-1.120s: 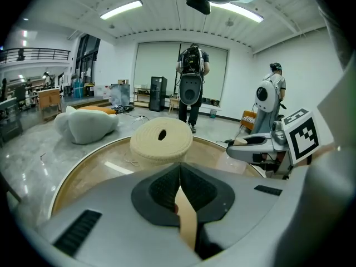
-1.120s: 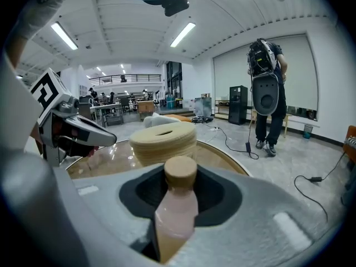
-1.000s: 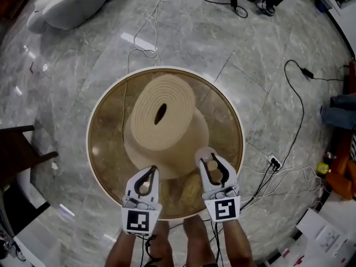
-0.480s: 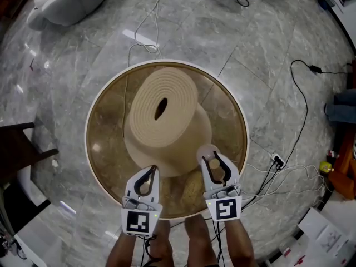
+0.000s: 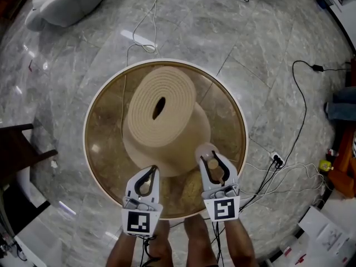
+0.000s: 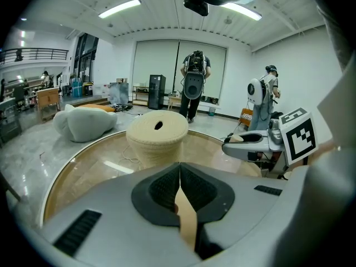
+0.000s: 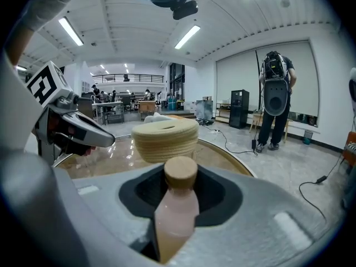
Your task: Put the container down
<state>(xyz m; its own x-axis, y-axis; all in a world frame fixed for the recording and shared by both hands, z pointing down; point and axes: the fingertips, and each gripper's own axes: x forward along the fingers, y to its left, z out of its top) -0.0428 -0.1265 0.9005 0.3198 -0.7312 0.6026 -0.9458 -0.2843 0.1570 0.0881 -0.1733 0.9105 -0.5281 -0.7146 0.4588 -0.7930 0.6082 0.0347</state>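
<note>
The container is a small pale pink bottle (image 7: 177,210) with a round tan cap (image 7: 180,173). My right gripper (image 7: 179,189) is shut on it, cap pointing away from me. In the head view that gripper (image 5: 213,168) holds the bottle (image 5: 207,157) above the near right part of a round glass table (image 5: 94,110). Under the glass stands the table's coiled-rope base (image 5: 161,107). My left gripper (image 5: 146,183) hovers beside it over the near edge. Its jaws (image 6: 179,168) meet at the tips with nothing between them.
Cables trail over the marble floor (image 5: 267,65), and a power strip (image 5: 275,161) lies right of the table. A white beanbag (image 5: 72,4) sits at the far left, a dark chair (image 5: 22,149) at the left. People stand behind (image 6: 194,82).
Almost nothing has changed. The head view has shifted slightly; both grippers keep their places over the table's near edge, and the bottle stays in the right one.
</note>
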